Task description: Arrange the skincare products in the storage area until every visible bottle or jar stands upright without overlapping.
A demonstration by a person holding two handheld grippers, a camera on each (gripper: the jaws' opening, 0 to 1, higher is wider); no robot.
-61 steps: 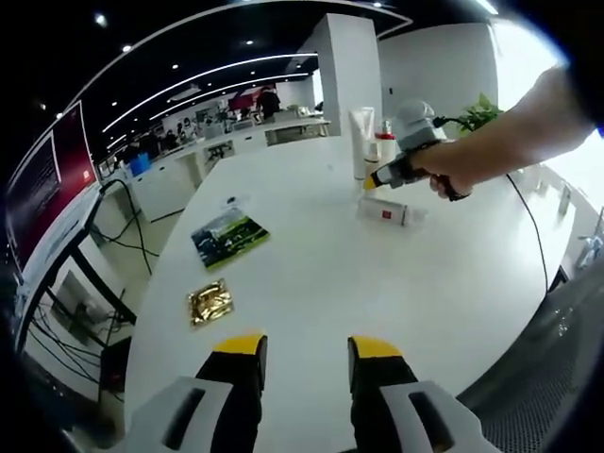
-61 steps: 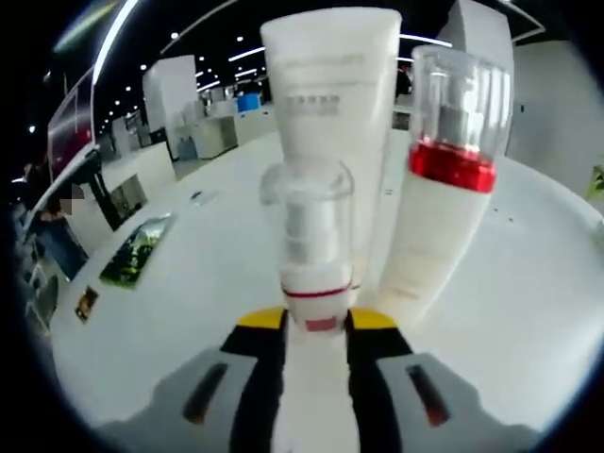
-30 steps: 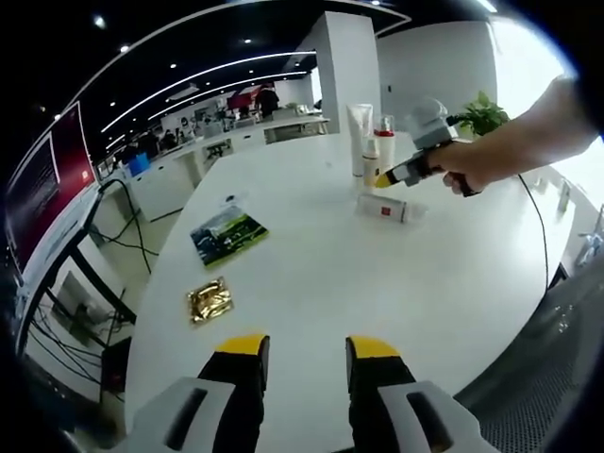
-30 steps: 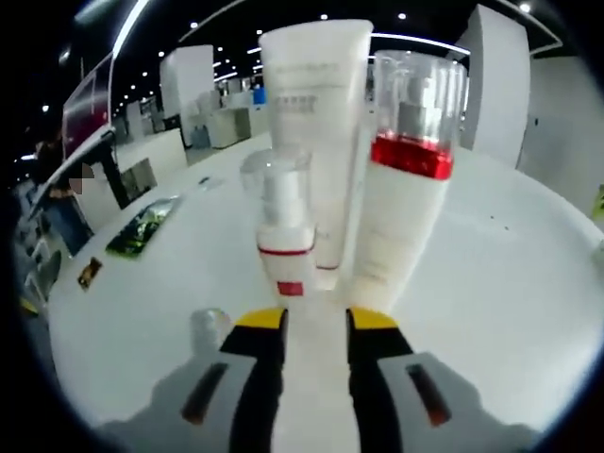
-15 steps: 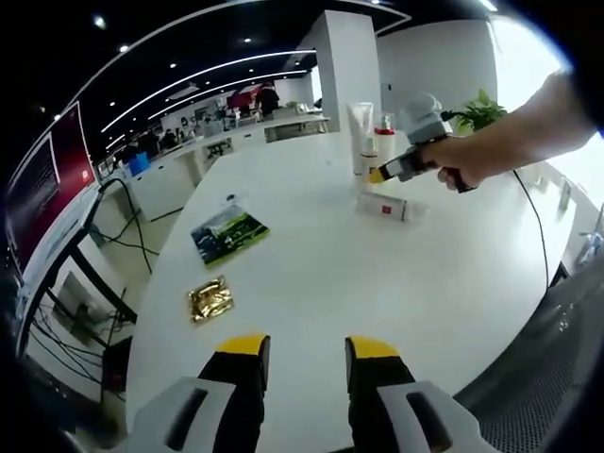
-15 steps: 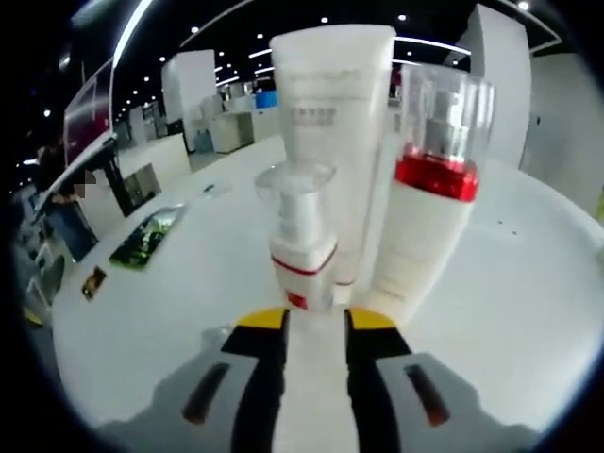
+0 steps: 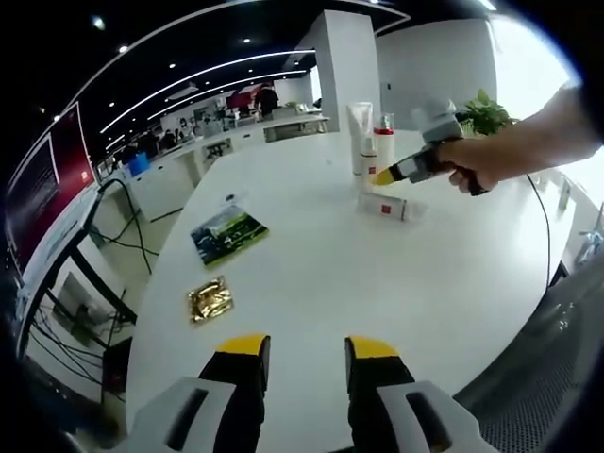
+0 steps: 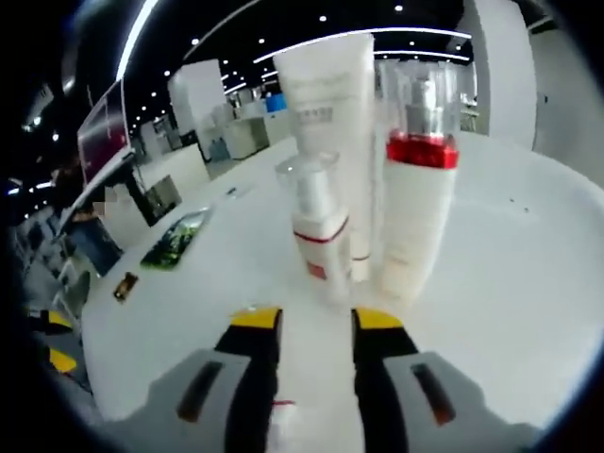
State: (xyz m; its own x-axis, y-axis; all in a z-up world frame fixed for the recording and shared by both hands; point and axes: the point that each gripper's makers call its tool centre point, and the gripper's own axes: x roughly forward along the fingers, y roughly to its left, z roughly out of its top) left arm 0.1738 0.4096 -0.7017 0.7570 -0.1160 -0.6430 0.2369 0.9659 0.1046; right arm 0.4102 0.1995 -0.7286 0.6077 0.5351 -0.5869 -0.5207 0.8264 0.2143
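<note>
Bottles [image 8: 326,226] stand upright before your empty, parted right hand-held gripper [image 8: 307,326]; your left view adds one lying flat [image 7: 387,206], left hand-held gripper [image 7: 302,351] parted

Two seconds ago the right gripper [image 8: 316,326] grips the small pump bottle [image 8: 321,231] between its jaws; now the jaws stand apart with bare table [image 8: 528,283] between them and the bottle stands free, upright at 12 o'clock ahead of them. It sits just beside the white tube [image 8: 330,123] and the red-collared bottle [image 8: 415,170], perhaps touching the tube. In the left gripper view the right gripper [image 7: 385,176] is drawn back toward 3 o'clock, off the group.
</note>
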